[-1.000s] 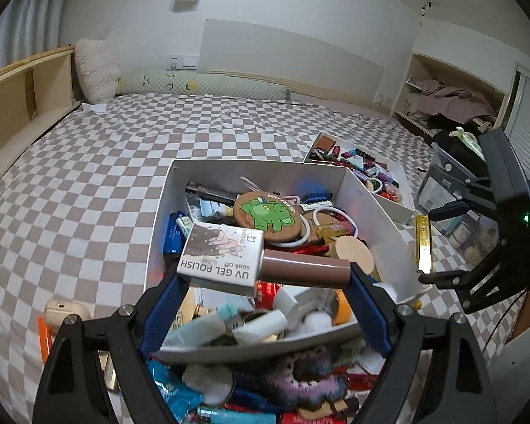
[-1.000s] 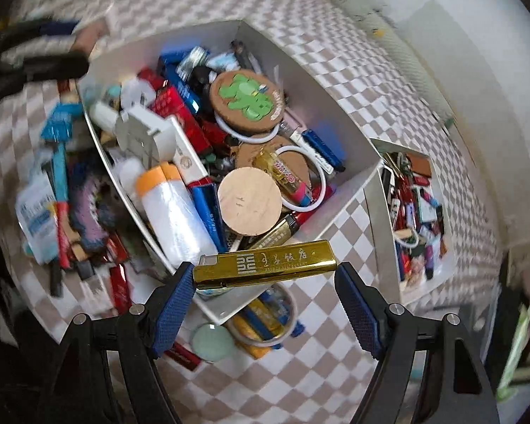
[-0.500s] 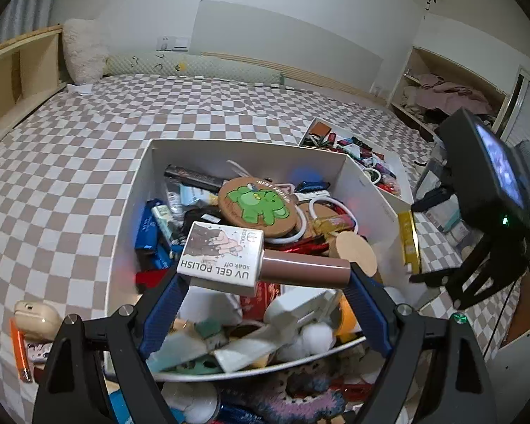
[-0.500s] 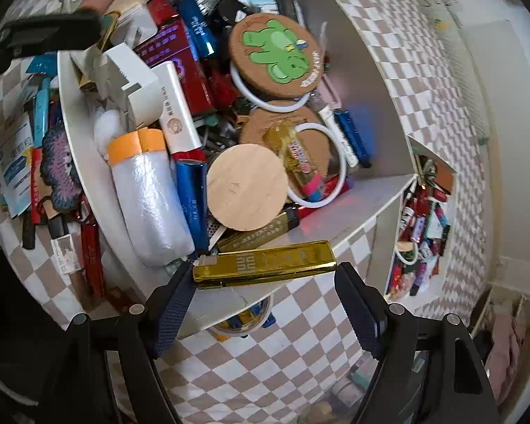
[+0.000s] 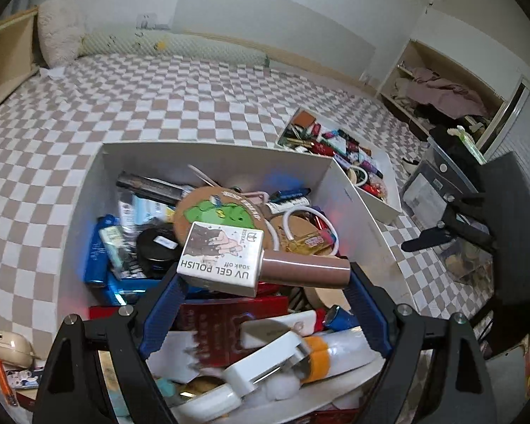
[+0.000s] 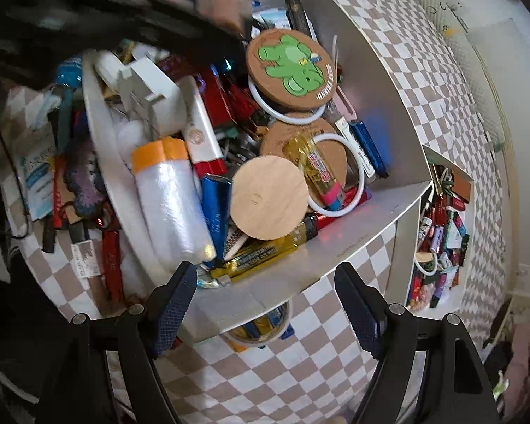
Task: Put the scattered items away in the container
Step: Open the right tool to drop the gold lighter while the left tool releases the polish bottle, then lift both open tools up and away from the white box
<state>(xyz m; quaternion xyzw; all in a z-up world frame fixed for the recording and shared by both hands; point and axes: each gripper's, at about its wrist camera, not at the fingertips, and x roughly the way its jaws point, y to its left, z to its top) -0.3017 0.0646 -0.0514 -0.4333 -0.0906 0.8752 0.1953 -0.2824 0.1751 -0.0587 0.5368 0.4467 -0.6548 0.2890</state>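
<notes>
My left gripper (image 5: 265, 282) is shut on a UV gel polish bottle (image 5: 236, 261), white body with a brown cap, held over the big white box (image 5: 212, 152) full of small items. My right gripper (image 6: 265, 282) is open and empty above the box's near wall (image 6: 335, 258). A gold bar (image 6: 265, 251) lies inside the box by that wall, next to a round wooden lid (image 6: 268, 198) and a cork coaster with a green figure (image 6: 293, 67). The left gripper shows blurred at the top left of the right wrist view (image 6: 123, 7).
A second smaller white box (image 5: 357, 173) of small items stands to the right on the checkered bed (image 5: 88, 106). Loose items lie beside the big box (image 6: 53, 183) and under its corner (image 6: 261, 328). A tan earbud case (image 5: 10, 346) lies at left. Shelves (image 5: 441, 92) stand beyond.
The right gripper has let go of the gold bar, which now lies in the box. The left gripper has moved forward over the box with the bottle.
</notes>
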